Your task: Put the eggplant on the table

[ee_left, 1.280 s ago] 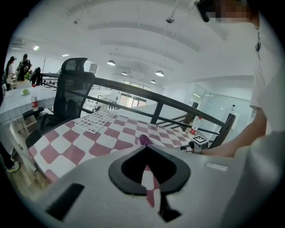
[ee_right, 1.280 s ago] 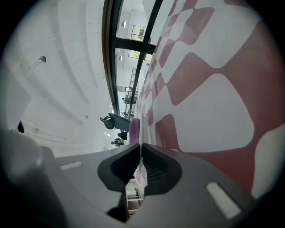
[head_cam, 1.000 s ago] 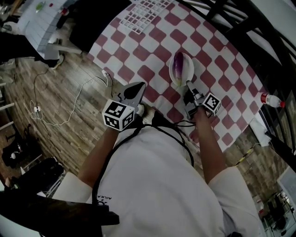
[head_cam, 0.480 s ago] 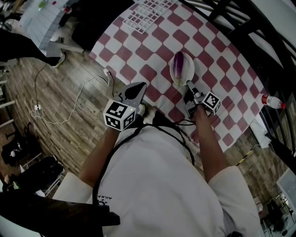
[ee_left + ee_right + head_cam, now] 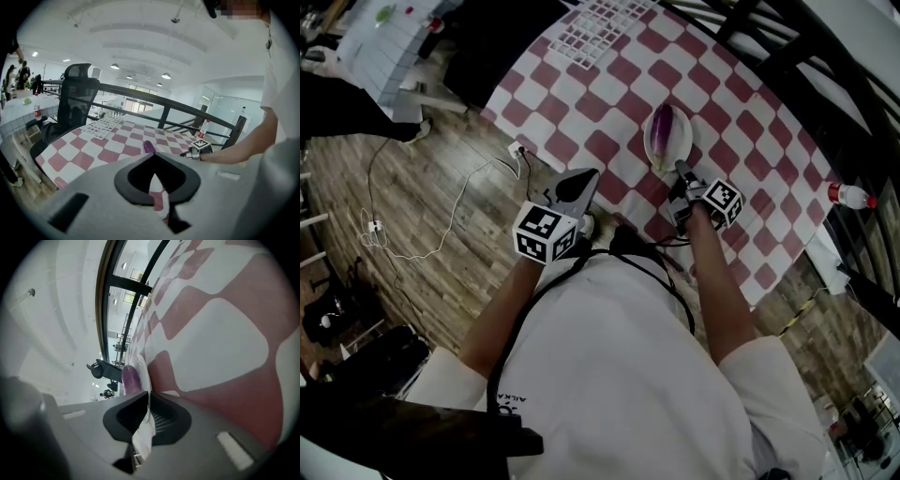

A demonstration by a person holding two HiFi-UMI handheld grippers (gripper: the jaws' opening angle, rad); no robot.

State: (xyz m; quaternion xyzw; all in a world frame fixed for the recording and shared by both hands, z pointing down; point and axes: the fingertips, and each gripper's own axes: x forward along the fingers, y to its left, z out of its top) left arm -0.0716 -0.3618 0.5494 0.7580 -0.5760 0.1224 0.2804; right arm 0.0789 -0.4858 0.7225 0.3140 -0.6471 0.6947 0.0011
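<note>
A purple and white eggplant (image 5: pixel 669 129) lies on a white plate (image 5: pixel 653 156) on the red-and-white checkered table (image 5: pixel 581 94). My right gripper (image 5: pixel 679 172) is shut on the plate's near rim. In the right gripper view the thin plate (image 5: pixel 142 370) edge runs between the closed jaws (image 5: pixel 147 394), with the eggplant (image 5: pixel 130 377) just beyond. My left gripper (image 5: pixel 579 178) hovers at the table's near edge, left of the plate, shut and holding nothing. The left gripper view (image 5: pixel 153 164) looks across the table at the eggplant (image 5: pixel 148 146) and the right hand.
A white grid rack (image 5: pixel 591 26) lies at the table's far side. A bottle (image 5: pixel 848 197) stands at the right past the table. A black railing (image 5: pixel 797 47) runs behind the table. Cables (image 5: pixel 441 234) trail on the wooden floor at the left. An office chair (image 5: pixel 77 93) stands by the table.
The right gripper has turned a little while keeping its hold on the plate's rim. The plate, the eggplant and the left gripper have stayed in place.
</note>
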